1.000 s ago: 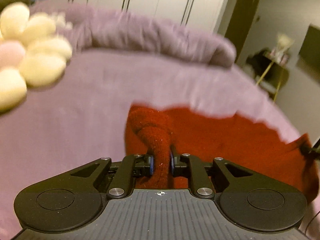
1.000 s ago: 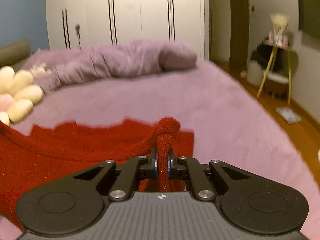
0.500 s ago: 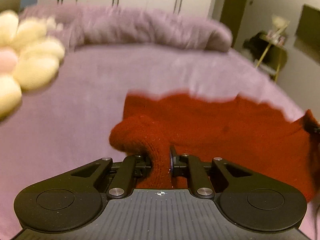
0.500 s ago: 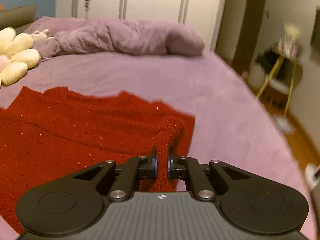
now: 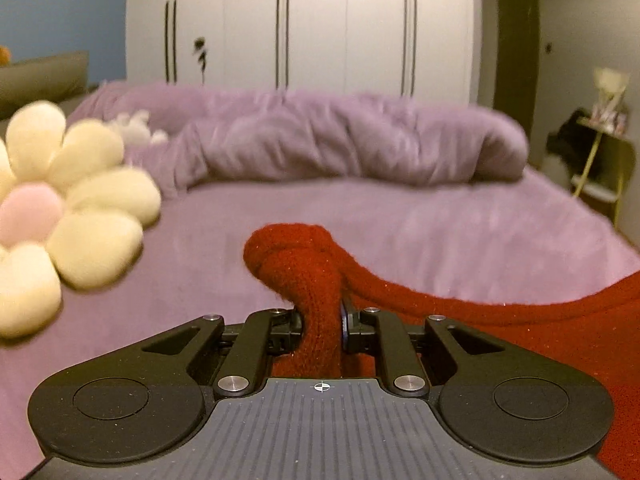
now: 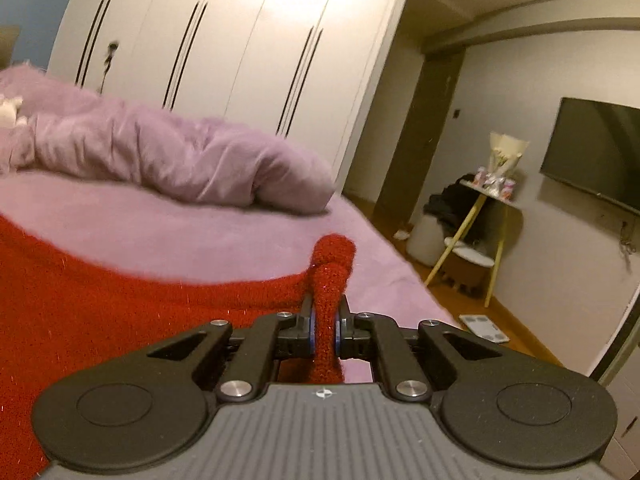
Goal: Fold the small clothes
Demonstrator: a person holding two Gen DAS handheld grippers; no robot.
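A red knitted garment (image 5: 520, 332) hangs stretched between my two grippers above the purple bed (image 5: 400, 220). My left gripper (image 5: 320, 320) is shut on a bunched corner of it, which sticks up past the fingertips. My right gripper (image 6: 325, 320) is shut on the other bunched corner, and the red garment (image 6: 100, 292) spreads from it to the left in the right wrist view. The lower part of the cloth is hidden behind the gripper bodies.
A flower-shaped cream and pink cushion (image 5: 60, 216) lies at the left. A rumpled purple duvet (image 5: 340, 140) lies across the far side, before white wardrobes (image 5: 304, 24). The bed's right edge (image 6: 400, 264) drops to a wooden floor with a side table (image 6: 488, 216).
Both grippers have lifted and tilted up with the garment. It lay spread on the bed before; now its top edge hangs taut between them.
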